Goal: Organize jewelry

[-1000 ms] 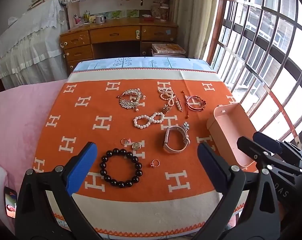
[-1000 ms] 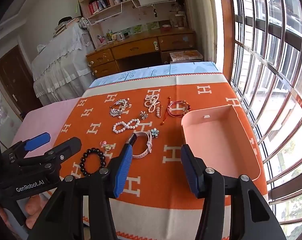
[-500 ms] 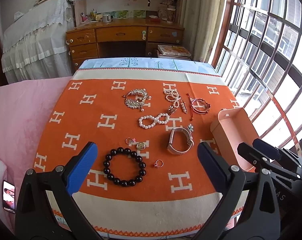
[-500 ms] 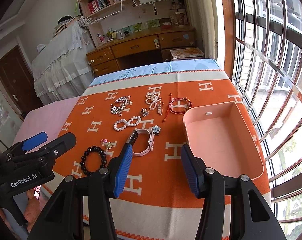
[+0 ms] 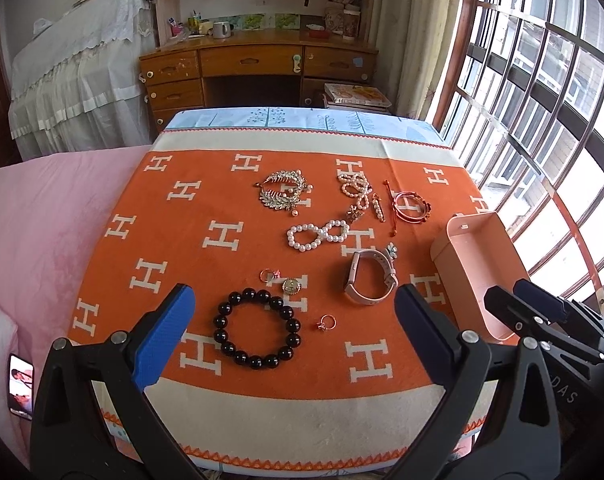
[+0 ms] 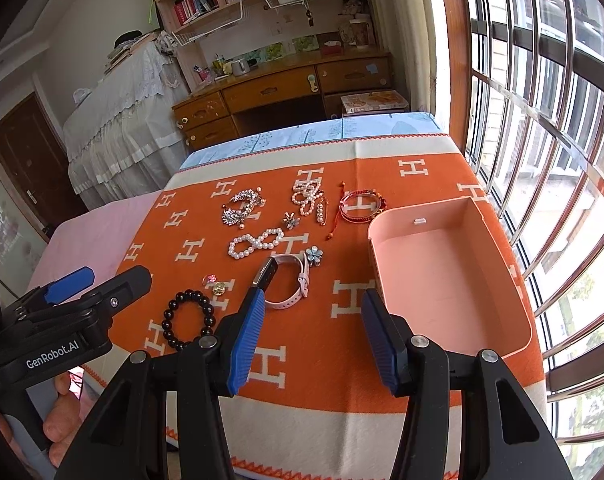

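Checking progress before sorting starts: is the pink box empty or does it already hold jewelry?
Empty. The pink box shows only its bare floor, and every piece lies outside on the orange cloth.

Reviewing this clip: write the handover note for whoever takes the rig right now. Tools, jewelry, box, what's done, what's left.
Left tool: open, empty, above the black bead bracelet.
Right tool: open, empty, between the pink watch and the pink box.
Box: open at the blanket's window side, nothing visible inside.
On the orange blanket: pearl figure-eight bracelet, crystal leaf hair piece, red cord bracelets, small ring, other small pieces.
Done: nothing boxed.
Left: move every piece into the box.
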Available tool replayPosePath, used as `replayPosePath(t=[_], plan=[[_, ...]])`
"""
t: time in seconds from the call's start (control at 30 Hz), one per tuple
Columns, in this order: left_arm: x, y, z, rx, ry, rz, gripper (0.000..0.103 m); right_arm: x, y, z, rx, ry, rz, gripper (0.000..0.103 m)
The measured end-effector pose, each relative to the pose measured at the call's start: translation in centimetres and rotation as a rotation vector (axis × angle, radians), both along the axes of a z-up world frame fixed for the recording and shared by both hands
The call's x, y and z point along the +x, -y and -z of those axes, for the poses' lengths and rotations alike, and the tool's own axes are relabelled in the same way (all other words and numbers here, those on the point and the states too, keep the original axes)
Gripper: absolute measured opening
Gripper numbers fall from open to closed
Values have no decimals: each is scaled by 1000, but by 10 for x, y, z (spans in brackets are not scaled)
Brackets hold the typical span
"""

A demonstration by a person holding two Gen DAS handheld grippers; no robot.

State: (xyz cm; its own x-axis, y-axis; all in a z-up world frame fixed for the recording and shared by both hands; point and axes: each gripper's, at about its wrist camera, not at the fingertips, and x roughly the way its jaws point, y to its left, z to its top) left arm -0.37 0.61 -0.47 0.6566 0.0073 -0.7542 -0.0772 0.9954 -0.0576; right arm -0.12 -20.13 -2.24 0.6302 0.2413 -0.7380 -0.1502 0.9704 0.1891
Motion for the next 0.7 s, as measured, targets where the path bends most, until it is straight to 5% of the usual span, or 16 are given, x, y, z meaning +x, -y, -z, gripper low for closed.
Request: replayPosePath(t=[0.7], plan=[[1,-6,11,-5,-27,-6,99,-2,-6,8,7,-25,-1,51]])
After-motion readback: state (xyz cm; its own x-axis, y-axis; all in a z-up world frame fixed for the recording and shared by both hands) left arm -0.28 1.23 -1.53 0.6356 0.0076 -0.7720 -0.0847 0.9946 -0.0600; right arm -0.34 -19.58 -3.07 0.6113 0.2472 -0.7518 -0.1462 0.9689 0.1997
